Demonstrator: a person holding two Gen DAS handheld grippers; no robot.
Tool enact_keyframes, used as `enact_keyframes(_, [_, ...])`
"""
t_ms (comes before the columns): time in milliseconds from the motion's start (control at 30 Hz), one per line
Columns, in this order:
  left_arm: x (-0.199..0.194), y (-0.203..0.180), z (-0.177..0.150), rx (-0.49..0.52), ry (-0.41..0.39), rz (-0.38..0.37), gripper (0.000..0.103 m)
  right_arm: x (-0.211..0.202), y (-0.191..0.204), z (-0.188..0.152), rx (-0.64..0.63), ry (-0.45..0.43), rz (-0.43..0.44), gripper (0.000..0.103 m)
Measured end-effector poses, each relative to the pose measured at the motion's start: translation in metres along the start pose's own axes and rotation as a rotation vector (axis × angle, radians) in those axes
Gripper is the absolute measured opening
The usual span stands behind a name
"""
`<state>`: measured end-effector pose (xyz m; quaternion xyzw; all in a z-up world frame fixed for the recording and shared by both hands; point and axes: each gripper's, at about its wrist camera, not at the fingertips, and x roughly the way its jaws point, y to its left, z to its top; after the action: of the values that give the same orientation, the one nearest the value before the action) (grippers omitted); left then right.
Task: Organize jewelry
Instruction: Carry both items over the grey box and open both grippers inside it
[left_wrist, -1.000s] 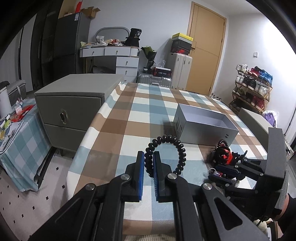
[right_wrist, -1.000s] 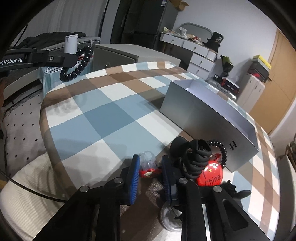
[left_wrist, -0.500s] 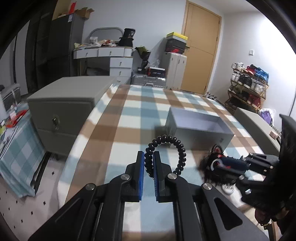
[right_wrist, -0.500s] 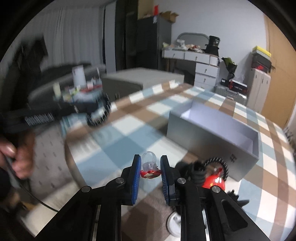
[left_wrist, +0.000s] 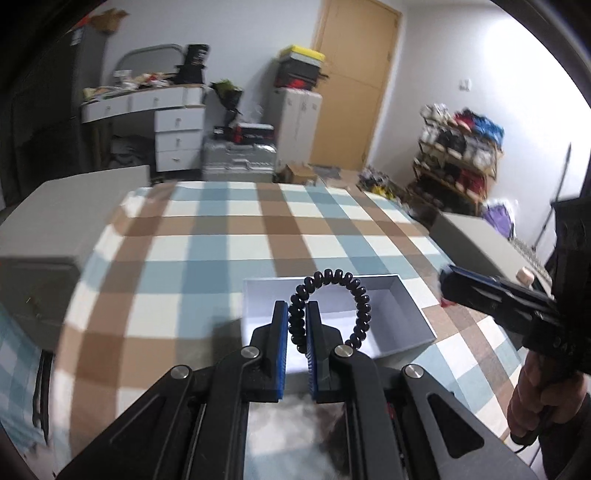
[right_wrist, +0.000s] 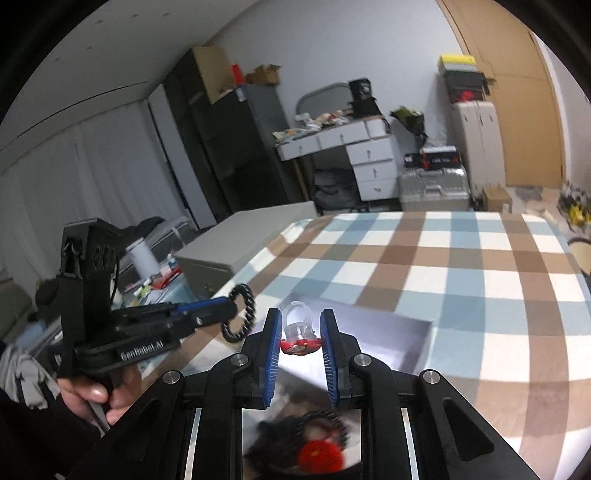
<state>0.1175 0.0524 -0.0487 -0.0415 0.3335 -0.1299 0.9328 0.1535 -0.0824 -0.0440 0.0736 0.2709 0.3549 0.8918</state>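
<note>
Two hand-held grippers are up over one open box (left_wrist: 402, 325), which sits on the checked tablecloth (left_wrist: 221, 236). There is one black beaded bracelet (left_wrist: 332, 306) and one toy ring (right_wrist: 298, 332), each carried by a different gripper. The left gripper (left_wrist: 296, 317) has its blue pads (left_wrist: 282, 332) pressed almost together on one side of the bracelet, so the loop stands up and arcs to the right of the fingertips. In the left wrist view that loop hangs in front of the box's pale interior, with the box lying just beyond the gripper. The right gripper (right_wrist: 298, 325) is closed only as far as the ring's width, its two pads (right_wrist: 272, 343) gripping the red base on either side while the clear band stands upright between them. In the right wrist view the ring sits above the near part of the box (right_wrist: 388, 339), whose lit floor shows behind it. The same view shows the left gripper (right_wrist: 225, 308) off to the left, level with the ring, its bracelet (right_wrist: 242, 312) dangling just beside the box's left edge. Below the right gripper's fingers there is a blurred dark and red heap (right_wrist: 314, 443); what it consists of cannot be made out. A person's hand (right_wrist: 99, 391) grips the left tool's handle, and another hand (left_wrist: 532, 398) holds the right tool (left_wrist: 495, 295) at the edge of the left wrist view.
</note>
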Motion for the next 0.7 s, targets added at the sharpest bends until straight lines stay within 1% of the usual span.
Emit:
enact_keyframes(100, [0.019, -0.011, 0.006, 0.017, 0.043, -0.034, 0.005, 0.012, -0.02, 0.005, 0.028, 0.033, -0.01, 0.02])
enact_keyframes(267, [0.04, -0.019, 0.01, 0.05, 0.083, -0.031, 0.005, 0.036, -0.045, 0.0, 0.067, 0.101, 0.0, 0.02])
enact_keyframes(333, [0.047, -0.019, 0.011, 0.055, 0.102, -0.018, 0.005, 0.045, -0.051, -0.002, 0.084, 0.124, 0.013, 0.02])
enact_keyframes(467, [0.055, -0.019, 0.012, 0.052, 0.139, -0.017, 0.005, 0.056, -0.055, -0.007, 0.088, 0.158, 0.024, 0.02])
enact_keyframes(633, [0.062, -0.016, 0.012, 0.039, 0.174, -0.01, 0.005, 0.066, -0.057, -0.008, 0.081, 0.184, 0.012, 0.021])
enact_keyframes(700, [0.065, -0.012, 0.013, 0.021, 0.185, -0.03, 0.005, 0.068, -0.057, -0.008, 0.088, 0.188, 0.014, 0.022])
